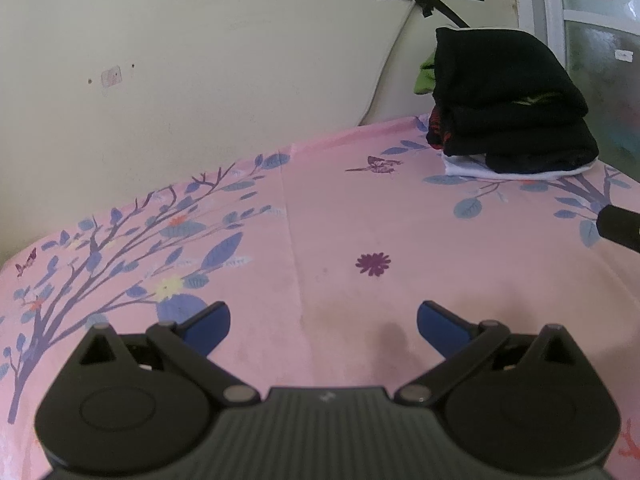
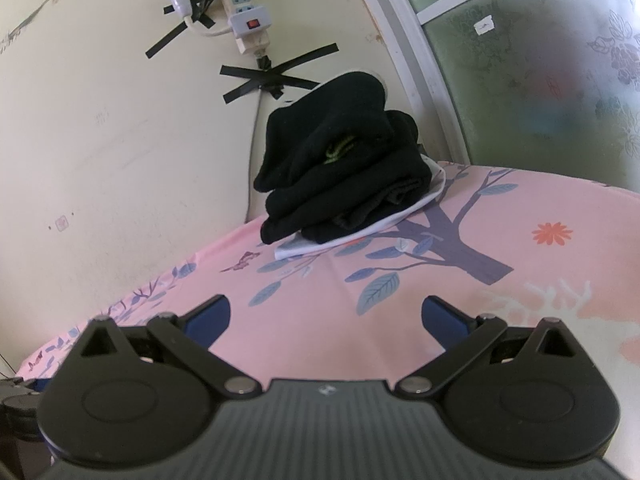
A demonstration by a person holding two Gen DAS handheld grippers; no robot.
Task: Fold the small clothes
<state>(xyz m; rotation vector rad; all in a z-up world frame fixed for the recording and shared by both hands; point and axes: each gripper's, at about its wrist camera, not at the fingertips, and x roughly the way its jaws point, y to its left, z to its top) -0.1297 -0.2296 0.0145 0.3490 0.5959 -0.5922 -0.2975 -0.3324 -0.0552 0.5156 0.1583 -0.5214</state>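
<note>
A stack of folded black clothes [image 1: 508, 104] sits on a white garment [image 1: 468, 169] at the far right corner of the pink floral sheet [image 1: 328, 216]. The stack also shows in the right wrist view [image 2: 340, 168], on the white garment [image 2: 360, 232]. A green cloth [image 1: 426, 76] and a red-patterned one [image 1: 437, 124] peek out behind the stack. My left gripper [image 1: 323, 328] is open and empty above bare sheet. My right gripper [image 2: 326, 322] is open and empty, a short way in front of the stack.
A cream wall [image 1: 200, 80] with black tape crosses [image 2: 276, 76] and a power strip [image 2: 246, 12] runs behind the sheet. A frosted glass window [image 2: 540, 80] is at the right. The tip of the other gripper [image 1: 620, 228] shows at the right edge.
</note>
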